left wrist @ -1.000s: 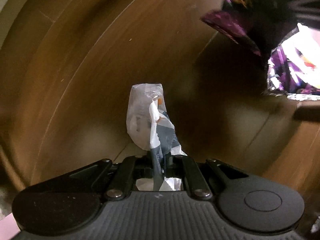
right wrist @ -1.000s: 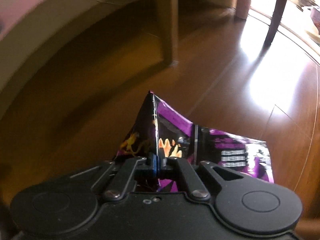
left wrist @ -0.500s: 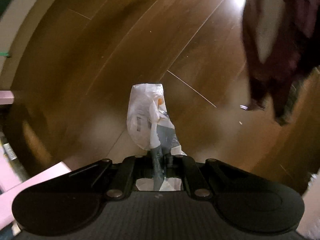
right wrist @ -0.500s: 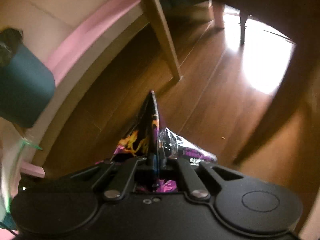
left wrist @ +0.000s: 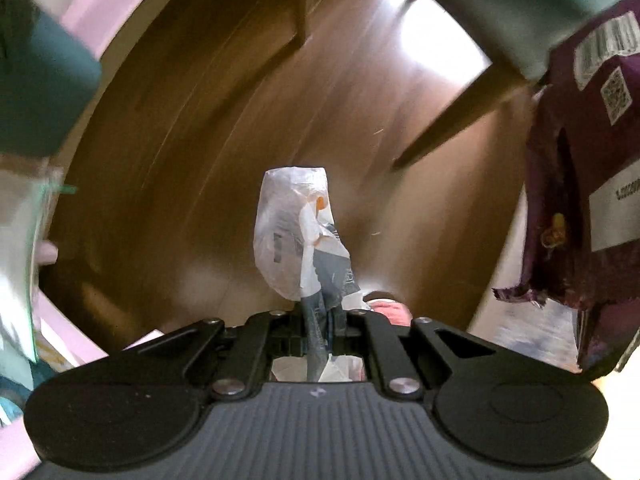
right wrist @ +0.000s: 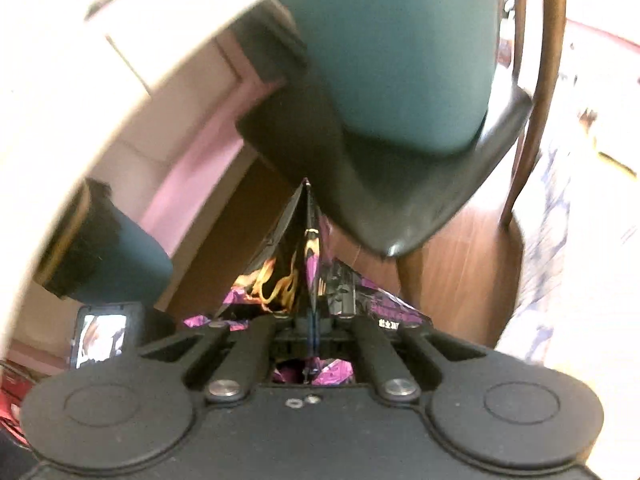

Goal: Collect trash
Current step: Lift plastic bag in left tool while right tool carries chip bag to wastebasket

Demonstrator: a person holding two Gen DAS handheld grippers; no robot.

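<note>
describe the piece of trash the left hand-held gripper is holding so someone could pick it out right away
Start at the brown wooden floor in the left wrist view. In front of it, the left hand-held gripper is shut on a crumpled clear plastic wrapper. It is whitish and see-through with grey print and a small orange spot, unlike the dark purple chip bag hanging at the right edge.

You were working in a lived-in home, most likely a dining or living room. Below your left gripper (left wrist: 320,320) lay a brown wooden plank floor (left wrist: 192,152), with slim wooden furniture legs (left wrist: 306,4) standing on it ahead. Ahead of and above your right gripper (right wrist: 312,320) stood a chair with a dark seat (right wrist: 400,200) and a teal cushion (right wrist: 400,48) on a curved wooden frame (right wrist: 548,48). To that gripper's left stood a teal bin (right wrist: 120,256) against a pink-trimmed pale wall (right wrist: 200,160).
</note>
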